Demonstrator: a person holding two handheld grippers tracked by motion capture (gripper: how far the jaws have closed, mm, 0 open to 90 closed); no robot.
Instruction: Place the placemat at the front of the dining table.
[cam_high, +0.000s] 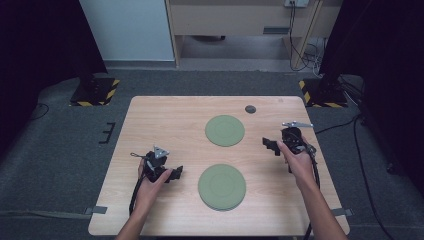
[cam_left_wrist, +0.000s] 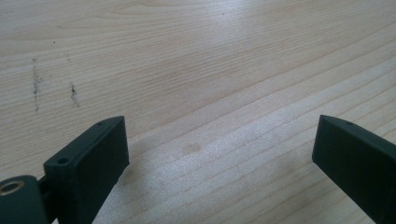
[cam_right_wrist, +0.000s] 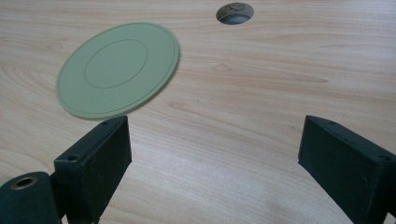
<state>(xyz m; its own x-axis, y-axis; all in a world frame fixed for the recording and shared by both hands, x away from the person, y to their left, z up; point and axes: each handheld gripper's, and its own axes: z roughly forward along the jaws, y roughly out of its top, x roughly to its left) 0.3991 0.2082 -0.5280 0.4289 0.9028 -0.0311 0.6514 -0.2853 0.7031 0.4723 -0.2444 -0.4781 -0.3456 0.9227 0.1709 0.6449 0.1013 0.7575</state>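
Two flat green plates lie on the wooden table: a far plate near the middle and a near plate toward the front edge. My left gripper sits left of the near plate, open, with bare wood between its jaws. My right gripper is right of the far plate, open and holding nothing. In the right gripper view the far plate lies ahead to the left, beyond the gripper.
A round cable hole is set in the table's far side, also the cable hole ahead of the right gripper. Grey carpet surrounds the table, with black stand bases at the far corners.
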